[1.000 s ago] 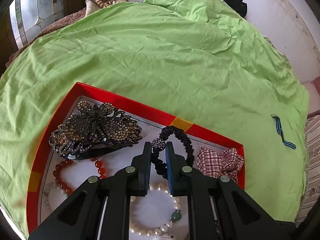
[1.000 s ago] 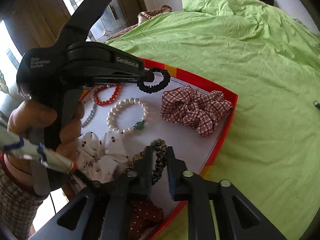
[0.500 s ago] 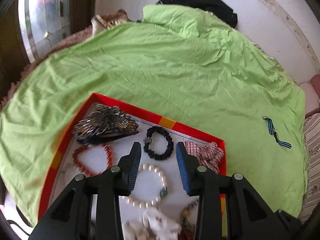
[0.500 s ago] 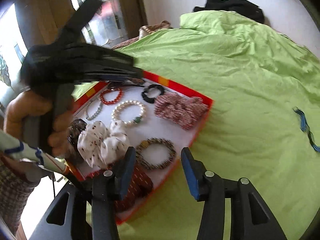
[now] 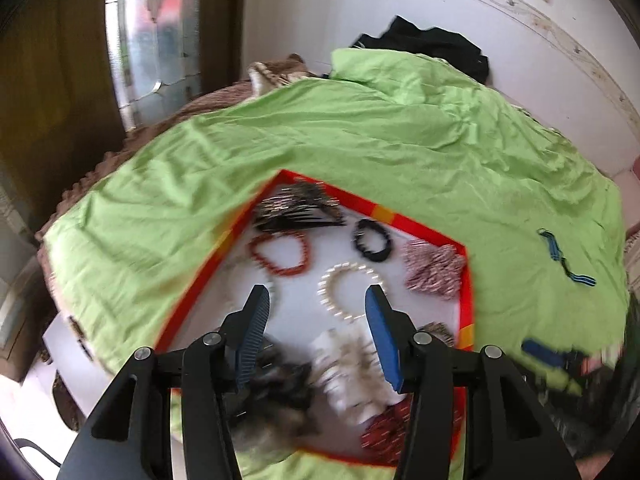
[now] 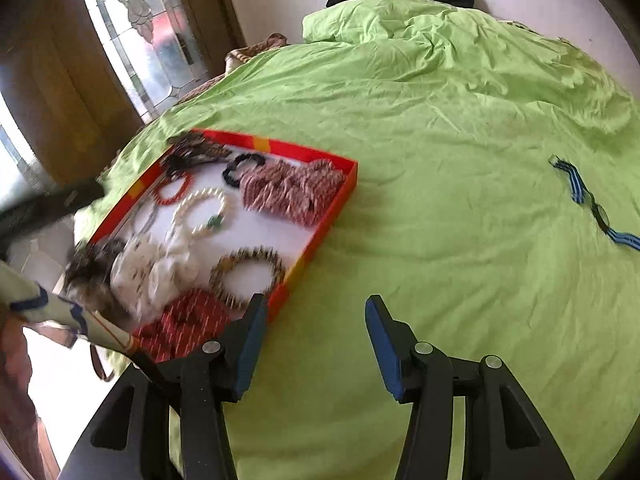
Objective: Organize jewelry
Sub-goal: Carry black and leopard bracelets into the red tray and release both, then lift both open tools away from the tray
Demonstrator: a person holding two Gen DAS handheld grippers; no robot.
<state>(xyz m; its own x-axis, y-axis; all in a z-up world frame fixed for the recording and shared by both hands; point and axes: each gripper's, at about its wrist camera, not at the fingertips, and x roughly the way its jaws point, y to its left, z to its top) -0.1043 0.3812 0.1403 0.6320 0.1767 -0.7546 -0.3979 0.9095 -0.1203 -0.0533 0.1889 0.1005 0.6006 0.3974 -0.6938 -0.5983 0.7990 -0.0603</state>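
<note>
We hold the left gripper (image 5: 316, 300) spread above the tray (image 5: 466, 280), gripping nothing. Our right gripper (image 6: 314, 312) gapes empty over the bed (image 6: 440, 240) beside it

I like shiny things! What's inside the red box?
The red box holds a pearl bracelet, red bead bracelet, black hair tie and checked scrunchie. Blur hides what lies beneath the near pile.

Left black plastic two-finger gripper (image 5: 316, 320): blue ribbed pads (image 5: 256, 332), silver round screws at the joints. Right black plastic two-finger gripper (image 6: 316, 340): identical build. Pale patterned sleeve with dark blue trim (image 6: 44, 308) at left edge.
</note>
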